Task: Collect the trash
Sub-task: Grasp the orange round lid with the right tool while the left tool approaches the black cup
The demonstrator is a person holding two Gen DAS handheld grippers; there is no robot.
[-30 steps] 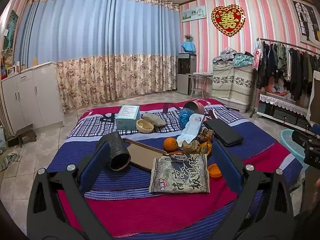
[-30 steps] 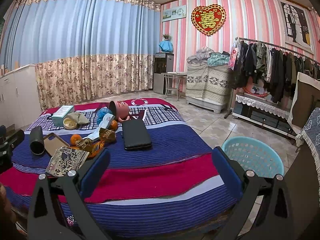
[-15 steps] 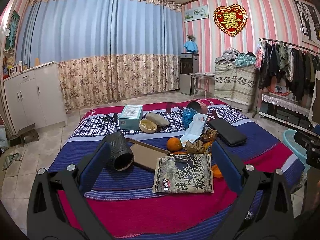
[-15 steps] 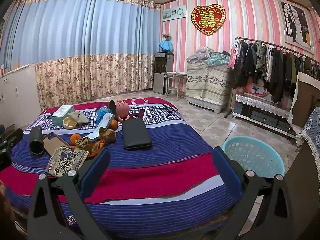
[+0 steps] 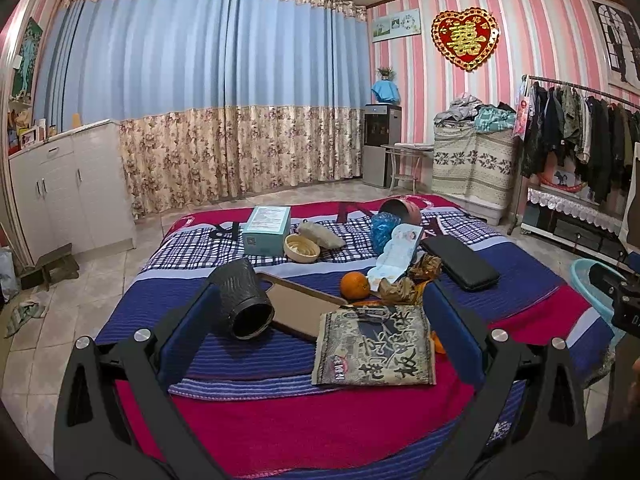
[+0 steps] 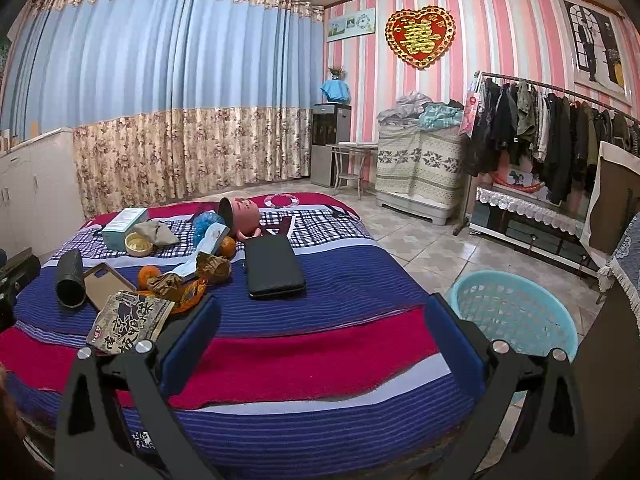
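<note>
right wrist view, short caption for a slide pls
Open right gripper above the striped bed, blue basket on the floor beside it.

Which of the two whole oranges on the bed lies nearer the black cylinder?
The orange beside the wooden board; the other orange sits farther back, by the pink pot, away from the black cylinder.

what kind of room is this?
Most likely a home bedroom: a bed under a striped blanket, a loaded clothes rack, and full-width curtains.

Basket (image 6: 516, 312) right of bed (image 6: 320, 280)
</note>
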